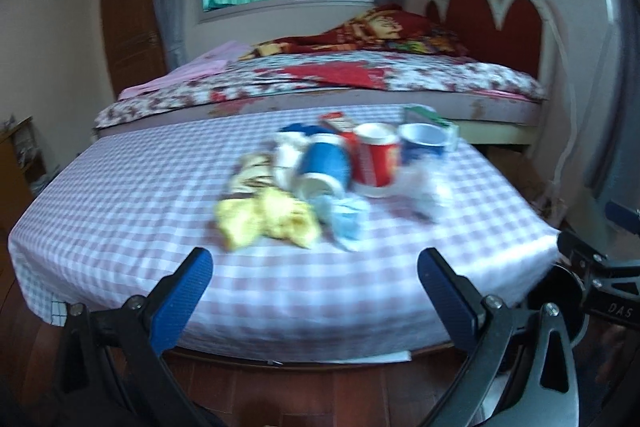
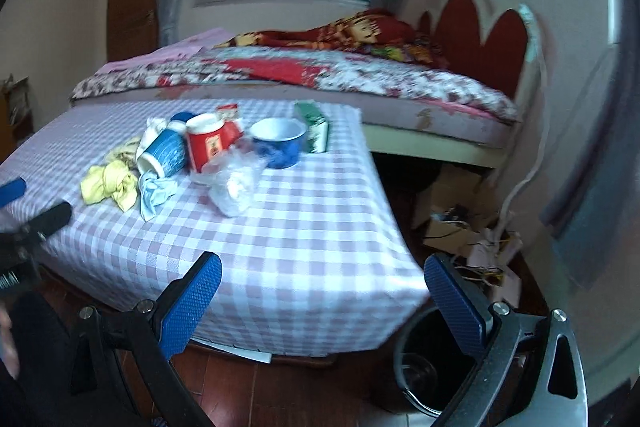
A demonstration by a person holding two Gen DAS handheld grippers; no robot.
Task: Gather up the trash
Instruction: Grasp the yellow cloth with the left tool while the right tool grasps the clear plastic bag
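A heap of trash lies on the checked tablecloth (image 1: 120, 211) (image 2: 304, 227): a crumpled yellow wrapper (image 1: 264, 219) (image 2: 108, 187), a tipped blue paper cup (image 1: 324, 167) (image 2: 164, 151), a red cup (image 1: 378, 159) (image 2: 208, 143), a blue bowl (image 1: 426, 141) (image 2: 280, 141), a pale blue crumpled piece (image 1: 346, 219) (image 2: 154, 193), a clear plastic bag (image 2: 234, 183) and a green carton (image 2: 314, 125). My left gripper (image 1: 316, 275) is open, short of the heap near the table's front edge. My right gripper (image 2: 324, 287) is open at the table's near right corner. Both hold nothing.
A black trash bin (image 2: 432, 367) stands on the wooden floor under the table's right corner. Behind the table is a bed (image 1: 360, 79) with a red headboard (image 2: 492, 47). Cardboard and cables (image 2: 472, 231) clutter the floor at right.
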